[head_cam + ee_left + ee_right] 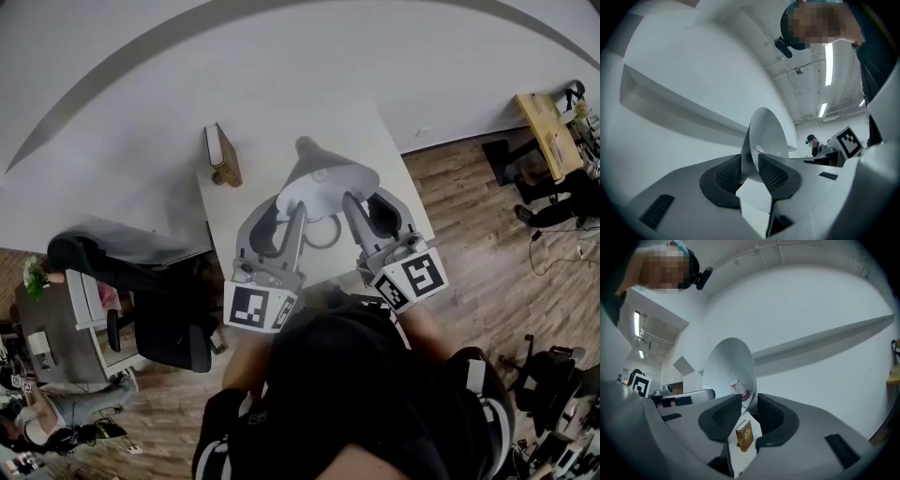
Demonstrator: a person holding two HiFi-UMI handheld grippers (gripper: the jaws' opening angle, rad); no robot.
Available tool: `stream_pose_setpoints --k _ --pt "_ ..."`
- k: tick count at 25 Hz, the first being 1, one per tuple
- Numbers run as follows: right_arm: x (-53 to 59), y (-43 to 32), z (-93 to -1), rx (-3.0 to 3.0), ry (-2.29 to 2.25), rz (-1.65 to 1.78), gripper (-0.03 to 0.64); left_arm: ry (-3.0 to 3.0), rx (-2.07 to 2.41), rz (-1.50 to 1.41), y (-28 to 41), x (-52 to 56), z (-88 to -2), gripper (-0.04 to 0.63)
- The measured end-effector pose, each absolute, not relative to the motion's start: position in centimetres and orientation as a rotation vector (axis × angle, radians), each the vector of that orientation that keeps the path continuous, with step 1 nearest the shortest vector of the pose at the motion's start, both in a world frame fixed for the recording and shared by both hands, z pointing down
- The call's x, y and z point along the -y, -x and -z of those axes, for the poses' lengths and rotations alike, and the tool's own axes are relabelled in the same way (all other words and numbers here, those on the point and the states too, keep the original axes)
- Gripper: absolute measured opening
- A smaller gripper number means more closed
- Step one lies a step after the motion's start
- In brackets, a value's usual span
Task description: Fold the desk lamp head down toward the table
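Lamp head (323, 178) sits above the middle of the one table (384, 141), its stem and base mostly hidden under it. Your two tools each pinch its rim, left gripper (281, 204) and right gripper (367, 202). One book (223, 155) stands at the far left corner

Left gripper (286, 208) and right gripper (368, 202) level, fingers (725, 176) clamped on lamp head (323, 173)
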State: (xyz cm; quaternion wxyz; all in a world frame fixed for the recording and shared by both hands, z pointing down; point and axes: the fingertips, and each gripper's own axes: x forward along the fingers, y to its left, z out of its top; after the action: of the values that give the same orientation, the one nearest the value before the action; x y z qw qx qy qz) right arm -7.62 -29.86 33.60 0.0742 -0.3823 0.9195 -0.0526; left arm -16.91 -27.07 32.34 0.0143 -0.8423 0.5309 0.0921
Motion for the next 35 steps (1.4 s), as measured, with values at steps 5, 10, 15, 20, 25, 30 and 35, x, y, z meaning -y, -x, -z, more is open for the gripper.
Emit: stream_pose_setpoints --k 5,10,15,20,25,30,35 --pt "29.5 7.4 -33.9 -2.761 1.182 0.156 0.092 2.636 -1.648 -0.301 16.6 26.7 -32.7 0.104" --pt "28.9 7.2 -35.1 -2.780 1.204 0.168 0.083 2.654 -1.663 -0.304 16.6 26.2 -34.1 0.097" --pt "28.1 6.8 -36.3 -2.791 1.212 0.173 0.064 2.653 -1.662 -0.275 16.5 25.7 -35.2 0.089" --pt "27.8 6.4 -37.3 -2.789 1.221 0.189 0.057 2.657 -1.665 -0.251 16.3 25.5 -36.0 0.084" --pt "28.0 6.3 -38.7 -2.777 1.237 0.215 0.052 2.664 -1.671 -0.245 16.2 25.8 -37.3 0.080" --pt "27.8 6.6 -39.0 -2.773 1.241 0.236 0.048 2.682 -1.679 -0.237 16.5 25.6 -37.7 0.077" --pt "27.9 6.4 -40.4 -2.787 1.254 0.266 0.044 2.683 -1.697 -0.211 16.3 25.6 -39.0 0.072"
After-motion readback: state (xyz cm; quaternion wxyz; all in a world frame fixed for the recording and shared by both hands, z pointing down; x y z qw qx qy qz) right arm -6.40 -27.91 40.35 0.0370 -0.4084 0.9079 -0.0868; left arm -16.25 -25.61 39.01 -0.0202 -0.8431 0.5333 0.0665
